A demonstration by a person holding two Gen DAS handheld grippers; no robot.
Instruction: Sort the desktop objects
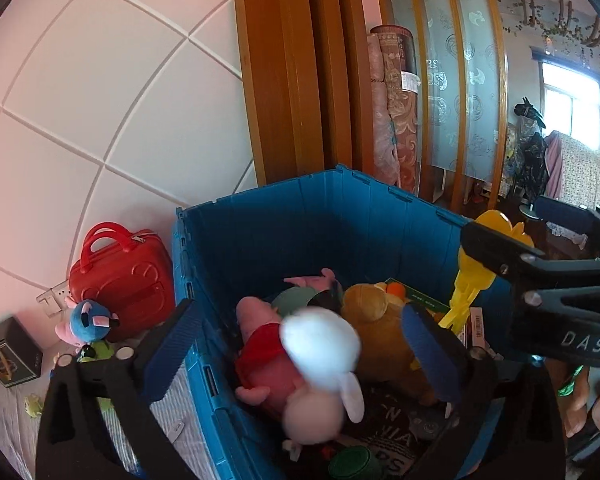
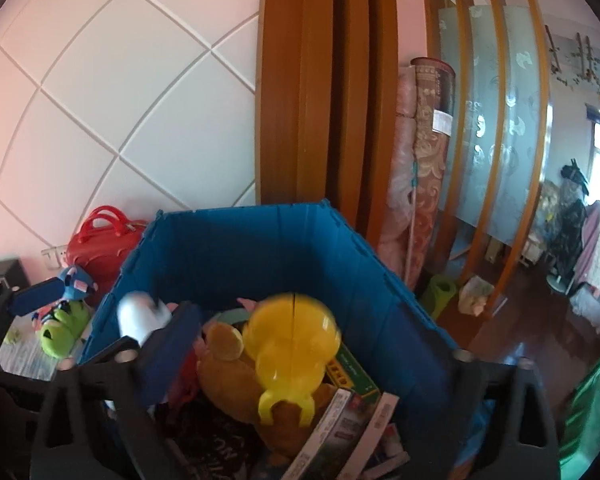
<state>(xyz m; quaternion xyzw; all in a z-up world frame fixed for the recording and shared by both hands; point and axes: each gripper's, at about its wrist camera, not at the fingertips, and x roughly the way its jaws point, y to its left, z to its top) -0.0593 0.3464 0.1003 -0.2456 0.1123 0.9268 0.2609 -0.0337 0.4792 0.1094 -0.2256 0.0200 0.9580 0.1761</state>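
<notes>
My left gripper (image 1: 300,336) gapes wide, the white plush (image 1: 320,340) loose between its fingers. My right gripper (image 2: 316,356) is wide open too, the yellow toy (image 2: 288,344) free at twelve o'clock over the blue crate (image 2: 236,248).

White raised letters "DAS" stand on the black body of the right gripper (image 1: 500,256), at the right edge of the left wrist view. Large pale letters, seemingly upside down, show on a dark bag (image 1: 384,432) lying near in the blue crate (image 1: 260,232); they cannot be read with certainty. A barcode label (image 1: 477,322) there is too small to read.
</notes>
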